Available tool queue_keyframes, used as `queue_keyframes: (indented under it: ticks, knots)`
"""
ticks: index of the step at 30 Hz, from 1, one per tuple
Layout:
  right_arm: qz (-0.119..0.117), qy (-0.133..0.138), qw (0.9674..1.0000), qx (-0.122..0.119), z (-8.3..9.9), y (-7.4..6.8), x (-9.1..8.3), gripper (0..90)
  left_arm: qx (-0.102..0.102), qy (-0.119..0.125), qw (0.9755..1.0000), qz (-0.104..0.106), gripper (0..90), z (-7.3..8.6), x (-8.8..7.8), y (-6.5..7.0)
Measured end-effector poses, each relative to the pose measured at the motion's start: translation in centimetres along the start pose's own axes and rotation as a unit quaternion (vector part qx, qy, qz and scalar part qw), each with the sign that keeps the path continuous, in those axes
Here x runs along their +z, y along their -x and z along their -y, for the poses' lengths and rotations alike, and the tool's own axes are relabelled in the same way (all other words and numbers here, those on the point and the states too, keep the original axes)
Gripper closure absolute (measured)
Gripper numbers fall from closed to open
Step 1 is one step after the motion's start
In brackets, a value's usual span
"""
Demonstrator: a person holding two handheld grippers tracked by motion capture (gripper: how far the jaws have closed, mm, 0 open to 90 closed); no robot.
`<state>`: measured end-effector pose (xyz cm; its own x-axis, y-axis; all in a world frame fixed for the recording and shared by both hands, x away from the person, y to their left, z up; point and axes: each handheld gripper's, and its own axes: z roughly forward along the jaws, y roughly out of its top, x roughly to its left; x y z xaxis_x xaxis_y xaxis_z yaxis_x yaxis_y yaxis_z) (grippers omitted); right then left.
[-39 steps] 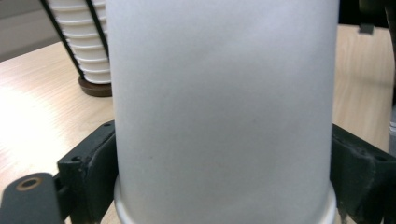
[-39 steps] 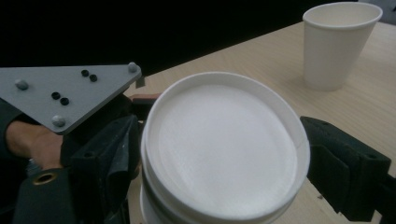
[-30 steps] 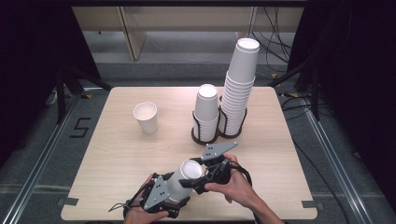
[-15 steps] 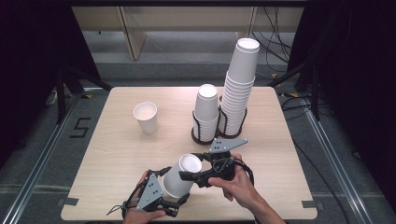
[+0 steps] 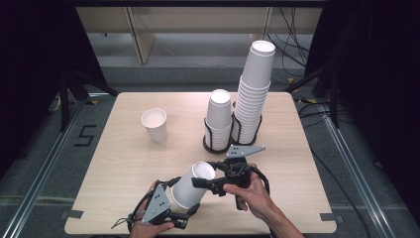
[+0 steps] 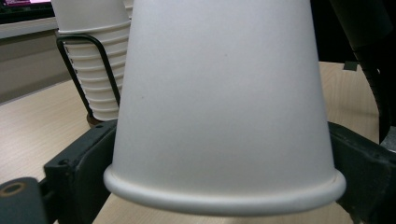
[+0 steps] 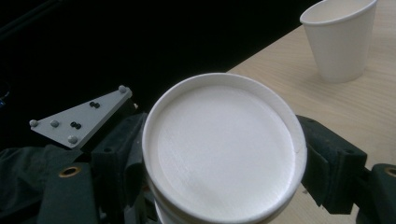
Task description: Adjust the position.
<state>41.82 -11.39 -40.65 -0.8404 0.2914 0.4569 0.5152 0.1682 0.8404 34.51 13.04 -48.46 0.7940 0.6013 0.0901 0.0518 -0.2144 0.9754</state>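
Light wooden table (image 5: 124, 163), lone upright paper cup (image 5: 154, 124), two racked cup stacks (image 5: 218, 119) behind.

Both hands come in from the near edge. The left tool (image 5: 190, 208) is low at the near-left, with its jaws closed on the wide rim end of a tilted paper cup (image 5: 190, 186). The right tool (image 5: 203, 182) points left, its jaws pressed against the cup's base end.
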Motion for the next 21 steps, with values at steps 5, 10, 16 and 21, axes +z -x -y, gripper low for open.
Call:
queue_keyframes:
  ticks: [5, 10, 16, 21]
  knots:
    - [-0.009, 0.004, 0.9997, 0.023, 0.13, 0.05, -0.19, 24.9, -0.003, 0.007, 1.0, 0.0, 3.8, -0.03, 0.07, 0.13]
    - [-0.008, 0.005, 0.9998, 0.02, 0.13, 0.03, -0.09, 24.7, -0.001, 0.002, 1.0, 0.001, 5.7, -0.02, -0.03, 0.06]
    - [0.0, -0.017, 0.9999, -0.003, -0.02, 0.24, 0.01, 23.0, 0.018, -0.026, 0.9995, 0.007, 12.1, -0.07, 0.08, -0.05]
    - [0.028, -0.074, 0.9947, -0.065, -0.53, -0.4, -0.21, 19.3, 0.02, -0.04, 0.9982, 0.04, 13.7, -0.04, 0.14, -0.33]
